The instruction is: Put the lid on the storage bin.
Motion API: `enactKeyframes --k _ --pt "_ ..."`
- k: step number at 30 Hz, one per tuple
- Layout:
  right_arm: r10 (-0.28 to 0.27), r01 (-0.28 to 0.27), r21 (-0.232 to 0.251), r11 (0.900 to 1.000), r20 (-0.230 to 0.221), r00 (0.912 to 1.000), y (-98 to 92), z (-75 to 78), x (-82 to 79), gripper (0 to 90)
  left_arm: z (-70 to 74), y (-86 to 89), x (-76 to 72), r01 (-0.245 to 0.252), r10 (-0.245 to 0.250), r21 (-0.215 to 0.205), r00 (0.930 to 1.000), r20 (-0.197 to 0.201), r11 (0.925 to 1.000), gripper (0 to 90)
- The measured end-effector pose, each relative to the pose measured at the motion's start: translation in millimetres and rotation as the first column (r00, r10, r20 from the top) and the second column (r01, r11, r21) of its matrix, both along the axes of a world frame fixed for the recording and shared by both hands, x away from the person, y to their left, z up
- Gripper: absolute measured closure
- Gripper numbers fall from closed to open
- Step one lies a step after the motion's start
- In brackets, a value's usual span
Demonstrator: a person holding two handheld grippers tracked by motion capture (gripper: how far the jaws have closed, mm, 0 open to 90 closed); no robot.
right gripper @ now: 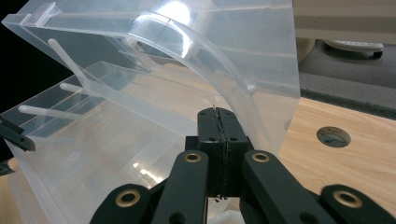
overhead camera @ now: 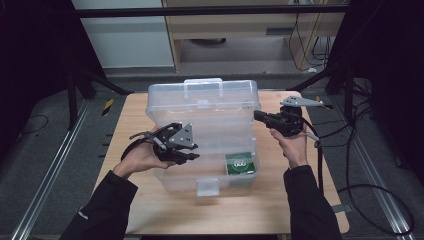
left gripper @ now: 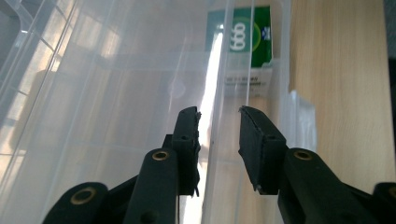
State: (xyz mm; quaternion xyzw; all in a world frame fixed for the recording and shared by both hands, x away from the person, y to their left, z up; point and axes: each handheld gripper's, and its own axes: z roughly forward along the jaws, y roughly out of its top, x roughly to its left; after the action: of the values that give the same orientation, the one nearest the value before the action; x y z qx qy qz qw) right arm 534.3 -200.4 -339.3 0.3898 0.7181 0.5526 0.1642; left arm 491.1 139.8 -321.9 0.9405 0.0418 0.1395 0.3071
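Observation:
A clear plastic box [overhead camera: 175, 176] stands on the wooden table with its lid [overhead camera: 202, 97] raised at the back. Inside, at the front right, lies a green packet [overhead camera: 240, 163], which the left gripper view catches through the plastic as the green packet [left gripper: 254, 35]. My left gripper [overhead camera: 192, 156] reaches in at the box's left side; the left gripper [left gripper: 218, 114] is open, and a thin clear wall edge [left gripper: 211, 84] runs between its jaws without being pinched. My right gripper [overhead camera: 257, 116] is at the lid's right edge; the right gripper [right gripper: 217, 112] is shut, jaws together, tips right at the clear lid [right gripper: 196, 56].
The wooden table [overhead camera: 150, 200] has bare wood in front of and beside the box, and a round hole [right gripper: 333, 136] near the lid's right. Black cables [overhead camera: 370, 190] trail off to the right. A white latch [overhead camera: 206, 186] hangs on the box's front wall.

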Motion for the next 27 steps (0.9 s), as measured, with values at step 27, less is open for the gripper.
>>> enactKeyframes --k 27 --pt "0.034 -0.034 -0.001 0.999 -0.011 0.9994 -1.5 -4.0 -10.0 90.0 -23.2 9.7 -11.6 -0.197 0.187 -0.371 0.9804 -0.063 0.9074 57.9"
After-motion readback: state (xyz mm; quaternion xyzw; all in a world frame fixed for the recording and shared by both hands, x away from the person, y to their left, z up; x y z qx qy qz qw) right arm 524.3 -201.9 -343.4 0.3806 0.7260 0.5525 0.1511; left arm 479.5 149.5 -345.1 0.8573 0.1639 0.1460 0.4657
